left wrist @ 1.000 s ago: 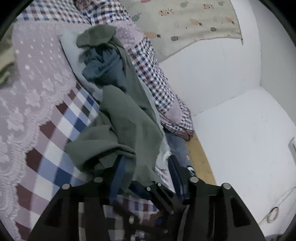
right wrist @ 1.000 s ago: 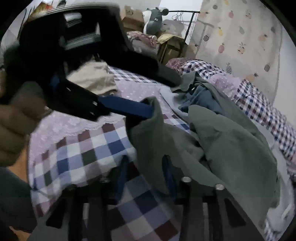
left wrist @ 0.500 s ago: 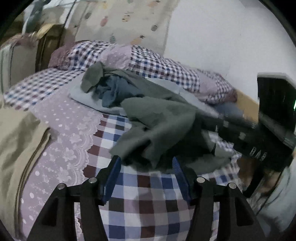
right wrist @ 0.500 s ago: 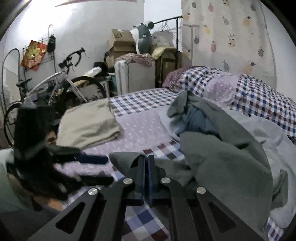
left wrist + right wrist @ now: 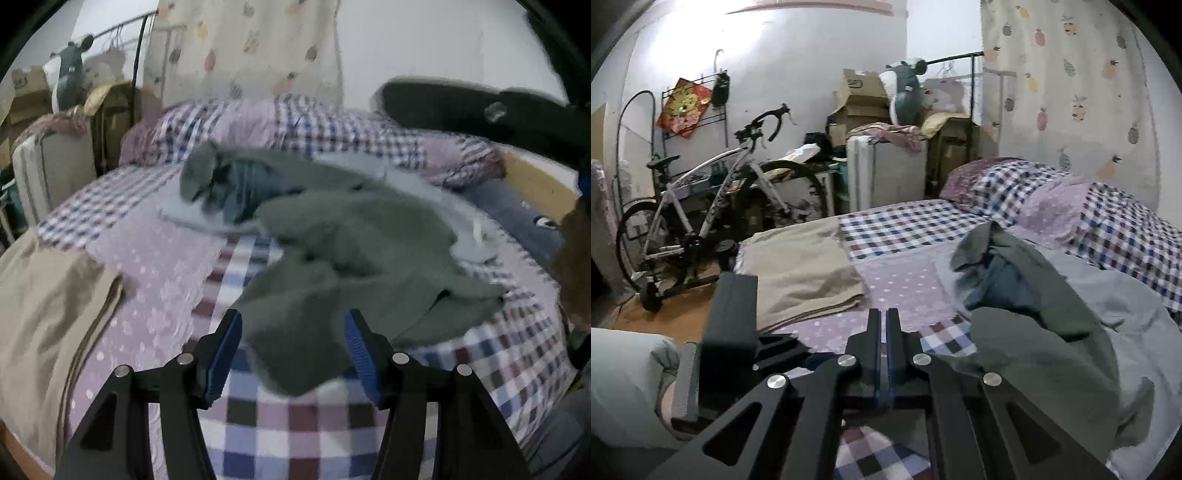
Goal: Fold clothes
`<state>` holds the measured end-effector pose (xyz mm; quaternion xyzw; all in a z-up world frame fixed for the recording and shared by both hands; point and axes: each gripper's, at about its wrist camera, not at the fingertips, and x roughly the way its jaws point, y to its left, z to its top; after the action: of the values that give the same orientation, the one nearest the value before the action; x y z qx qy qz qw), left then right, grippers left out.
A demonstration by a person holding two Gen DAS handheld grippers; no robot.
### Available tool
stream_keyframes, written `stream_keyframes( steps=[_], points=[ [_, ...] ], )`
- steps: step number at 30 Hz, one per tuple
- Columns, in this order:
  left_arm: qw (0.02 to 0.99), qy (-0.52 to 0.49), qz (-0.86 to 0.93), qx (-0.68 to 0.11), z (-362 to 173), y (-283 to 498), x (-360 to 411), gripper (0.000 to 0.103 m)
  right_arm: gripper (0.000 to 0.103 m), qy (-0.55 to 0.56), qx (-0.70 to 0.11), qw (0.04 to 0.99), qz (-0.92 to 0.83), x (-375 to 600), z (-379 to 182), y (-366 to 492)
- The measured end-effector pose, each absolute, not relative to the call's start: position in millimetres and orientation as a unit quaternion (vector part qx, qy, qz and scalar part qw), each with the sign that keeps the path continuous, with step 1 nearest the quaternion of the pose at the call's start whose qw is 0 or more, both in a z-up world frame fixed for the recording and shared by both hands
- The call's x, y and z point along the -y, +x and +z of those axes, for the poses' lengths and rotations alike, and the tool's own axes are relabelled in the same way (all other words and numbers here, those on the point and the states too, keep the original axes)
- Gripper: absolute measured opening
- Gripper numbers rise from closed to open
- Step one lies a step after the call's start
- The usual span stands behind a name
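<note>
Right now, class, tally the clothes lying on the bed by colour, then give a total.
Grey-green garment: 1
Dark blue garment: 1
Pale grey garment: 1
Beige folded garment: 1
Navy garment by the bed's far edge: 1
Total: 5

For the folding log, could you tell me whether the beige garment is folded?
Folded: the beige garment lies flat with stacked layered edges on the bed.

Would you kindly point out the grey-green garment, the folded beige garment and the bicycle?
grey-green garment point(image 5: 354, 236): left wrist view, middle of its crumpled body.
folded beige garment point(image 5: 801, 273): right wrist view, centre of top layer.
bicycle point(image 5: 727, 184): right wrist view, white frame.
</note>
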<state>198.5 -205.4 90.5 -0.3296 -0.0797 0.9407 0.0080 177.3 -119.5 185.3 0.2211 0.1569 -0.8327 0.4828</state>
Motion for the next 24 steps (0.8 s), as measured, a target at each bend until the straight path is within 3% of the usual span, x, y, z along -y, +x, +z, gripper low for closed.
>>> stream_keyframes(
  steps=[3, 5, 11, 12, 14, 15, 19, 24],
  points=[
    [0.030, -0.348, 0.924, 0.156, 82, 200, 231, 0.062, 0.004, 0.234, -0.158, 0.466, -0.839, 103, 167, 176],
    [0.037, -0.369, 0.907, 0.200, 72, 198, 246, 0.062, 0.014, 0.244, -0.158, 0.454, -0.843, 91, 153, 175],
    [0.088, -0.400, 0.879, 0.243, 52, 181, 243, 0.061, 0.021, 0.277, -0.127, 0.448, -0.841, 56, 114, 175],
    [0.101, -0.398, 0.877, 0.250, 52, 178, 241, 0.054, 0.022, 0.276, -0.124, 0.451, -0.840, 52, 110, 177],
    [0.130, -0.385, 0.873, 0.269, 56, 173, 239, 0.019, 0.035, 0.268, -0.131, 0.455, -0.839, 48, 102, 182],
    [0.152, -0.369, 0.870, 0.289, 61, 173, 240, 0.015, 0.039, 0.261, -0.141, 0.455, -0.840, 48, 98, 185],
    [0.235, -0.306, 0.831, 0.400, 73, 172, 250, 0.009, 0.048, 0.239, -0.191, 0.436, -0.846, 59, 82, 191],
    [0.262, -0.264, 0.787, 0.493, 68, 166, 271, 0.008, 0.048, 0.226, -0.239, 0.424, -0.844, 81, 66, 190]
  ],
)
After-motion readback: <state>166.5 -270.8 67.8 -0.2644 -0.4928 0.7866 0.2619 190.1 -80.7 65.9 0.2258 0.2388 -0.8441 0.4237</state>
